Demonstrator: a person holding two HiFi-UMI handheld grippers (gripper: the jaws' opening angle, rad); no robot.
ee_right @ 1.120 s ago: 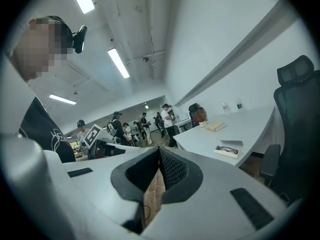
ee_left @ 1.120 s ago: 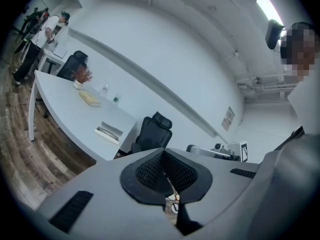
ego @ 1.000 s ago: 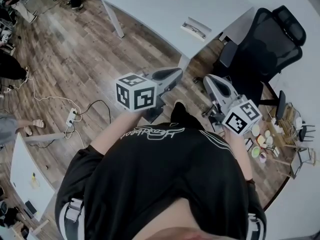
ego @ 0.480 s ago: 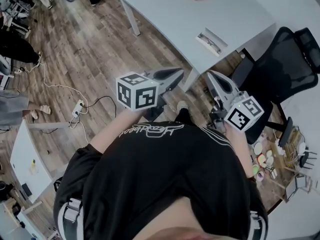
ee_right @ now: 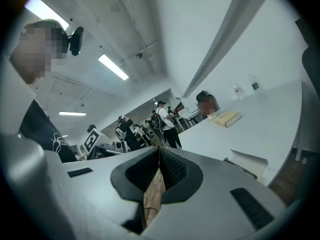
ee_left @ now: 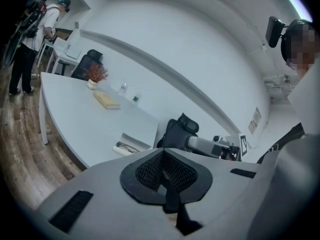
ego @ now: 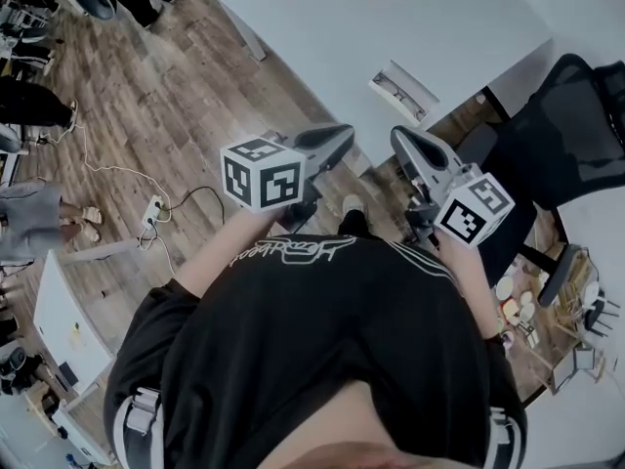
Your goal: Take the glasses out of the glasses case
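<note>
Closer now than a second ago, the white counter point(ego: 322, 27) fills more of the head view. The open glasses case point(ego: 404, 84) lies near its front edge with the glasses point(ego: 389, 89) inside, well ahead of both tools. The left hand-held gripper point(ego: 342, 137) and right hand-held gripper point(ego: 400, 141) are clenched on nothing, held out before the chest. Doing this well likely means spreading the jaws before reaching, then steadying the case with one and pinching the frame gently with the other.
</note>
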